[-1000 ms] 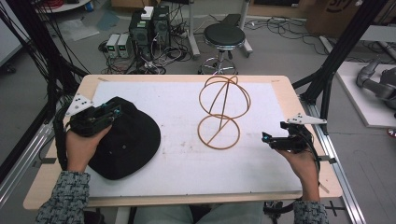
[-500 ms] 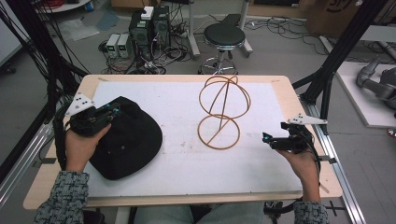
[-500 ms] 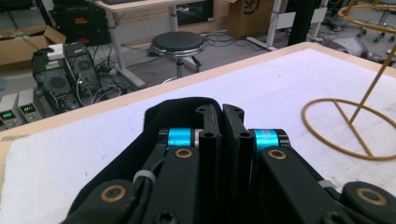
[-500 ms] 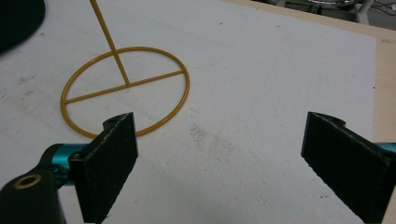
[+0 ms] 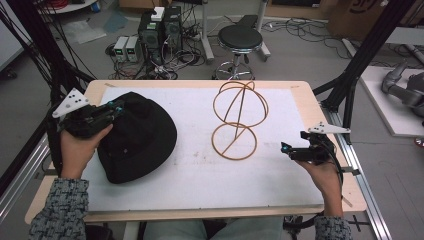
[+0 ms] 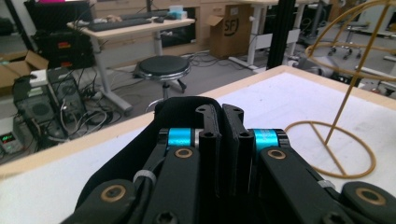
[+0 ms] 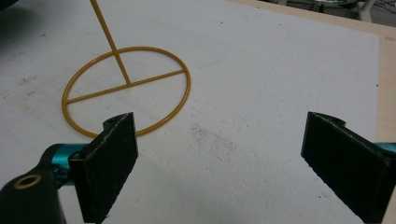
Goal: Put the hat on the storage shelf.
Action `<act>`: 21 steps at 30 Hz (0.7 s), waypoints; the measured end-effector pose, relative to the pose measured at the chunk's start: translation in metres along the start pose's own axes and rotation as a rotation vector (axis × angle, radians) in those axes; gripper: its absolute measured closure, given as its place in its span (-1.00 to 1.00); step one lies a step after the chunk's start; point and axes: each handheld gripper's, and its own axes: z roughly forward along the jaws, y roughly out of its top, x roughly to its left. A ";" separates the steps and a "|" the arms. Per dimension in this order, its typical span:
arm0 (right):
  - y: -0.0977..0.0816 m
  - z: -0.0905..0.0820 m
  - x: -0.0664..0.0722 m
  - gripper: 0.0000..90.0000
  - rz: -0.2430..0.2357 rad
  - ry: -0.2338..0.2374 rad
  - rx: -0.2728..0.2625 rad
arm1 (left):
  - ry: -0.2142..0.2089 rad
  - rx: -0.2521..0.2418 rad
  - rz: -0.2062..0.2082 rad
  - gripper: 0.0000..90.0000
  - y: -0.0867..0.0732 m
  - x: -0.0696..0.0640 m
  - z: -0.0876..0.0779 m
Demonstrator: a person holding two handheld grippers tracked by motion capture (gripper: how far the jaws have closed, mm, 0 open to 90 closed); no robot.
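A black hat (image 5: pixel 135 137) lies on the left side of the white table top (image 5: pixel 200 170). My left gripper (image 5: pixel 117 106) sits at the hat's far left edge, and its jaws are shut on a fold of the black fabric (image 6: pixel 187 105), seen between the pads (image 6: pixel 220 112) in the left gripper view. A gold wire hat stand (image 5: pixel 240 117) rises upright at the middle of the table, with a ring base (image 7: pixel 126 88) and a globe-shaped top. My right gripper (image 5: pixel 286 148) hovers low by the right edge, open, with nothing between its pads (image 7: pixel 219 140), pointing toward the stand's base.
The table has a wooden border (image 5: pixel 320 107). A black stool (image 5: pixel 240 37) and computer boxes (image 5: pixel 160 25) with cables stand on the floor beyond the far edge. Black frame posts (image 5: pixel 357 65) flank the table on both sides.
My left gripper has risen a little with the hat's edge in its jaws, lifting that side of the hat. The right gripper has stayed where it was.
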 end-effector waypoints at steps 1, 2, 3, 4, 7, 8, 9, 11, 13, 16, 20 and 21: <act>0.000 -0.001 0.000 -0.77 0.007 -0.001 -0.001 | 0.000 0.000 0.000 0.89 0.000 0.000 0.000; 0.000 -0.001 0.000 -0.77 0.007 -0.001 -0.001 | -0.009 -0.004 0.003 0.89 0.003 0.000 0.000; 0.000 -0.002 0.000 -0.77 0.004 -0.003 -0.005 | -0.036 -0.022 0.005 0.89 0.010 0.002 0.000; 0.000 -0.002 -0.001 -0.77 0.003 -0.003 -0.007 | -0.036 -0.022 0.005 0.89 0.010 0.002 0.000; 0.000 -0.003 -0.001 -0.77 0.003 -0.002 -0.011 | -0.073 -0.042 0.013 0.89 0.016 0.006 0.000; 0.000 -0.003 -0.001 -0.77 0.006 -0.001 -0.010 | -0.088 -0.049 0.009 0.89 0.018 0.008 0.000; -0.001 -0.003 -0.002 -0.77 0.003 -0.001 -0.013 | -0.098 -0.055 0.003 0.89 0.019 0.010 0.001; -0.001 -0.002 -0.002 -0.77 0.004 0.004 -0.015 | -0.117 -0.064 0.002 0.89 0.023 0.014 0.001; -0.001 -0.001 -0.001 -0.77 0.000 0.008 -0.013 | -0.130 -0.066 -0.003 0.89 0.026 0.018 0.003; 0.000 0.000 -0.001 -0.77 -0.002 0.010 -0.014 | -0.149 -0.058 -0.006 0.89 0.033 0.023 0.005; 0.001 0.001 0.000 -0.77 -0.005 0.013 -0.014 | -0.174 -0.071 -0.006 0.89 0.045 0.030 0.004; 0.001 0.001 0.000 -0.77 -0.003 0.015 -0.013 | -0.181 -0.076 -0.003 0.89 0.049 0.031 0.004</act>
